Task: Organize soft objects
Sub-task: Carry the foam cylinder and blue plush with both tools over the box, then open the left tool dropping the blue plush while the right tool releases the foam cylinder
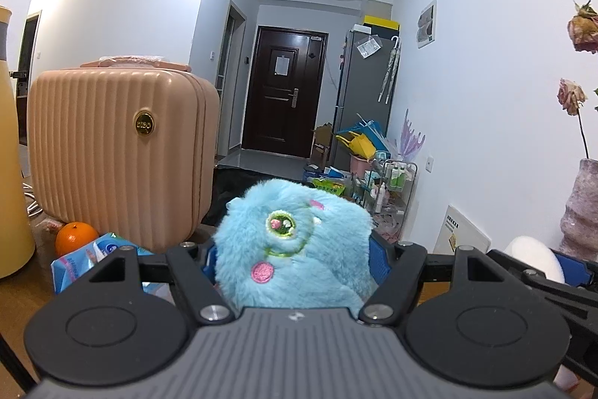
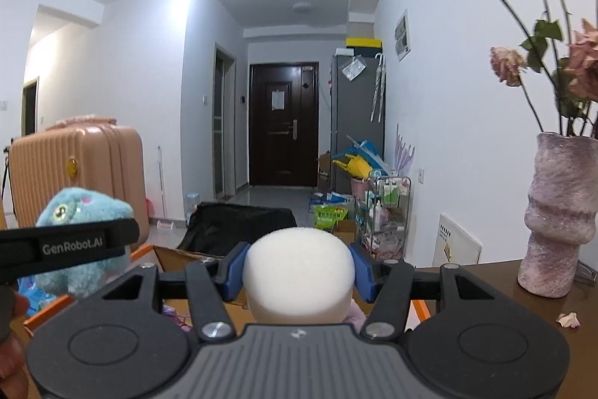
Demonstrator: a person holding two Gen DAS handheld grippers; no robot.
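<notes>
A blue plush toy (image 1: pixel 295 249) is clamped in the left tongs (image 1: pixel 295 260), and a white foam ball (image 2: pixel 299 277) is squeezed in the right tongs (image 2: pixel 299 272). Both hang above an open cardboard box (image 2: pixel 168 255) on the counter (image 2: pixel 486 287). Neither is deposited yet; I judge the sorting midway.

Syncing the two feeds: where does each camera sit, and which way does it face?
Left wrist: on the left gripper, facing the hallway door; its jaws clamp the blue plush toy.
Right wrist: on the right gripper, facing likewise; its jaws clamp the white foam ball.
Shared: door, pink suitcase, plush, vase.
</notes>
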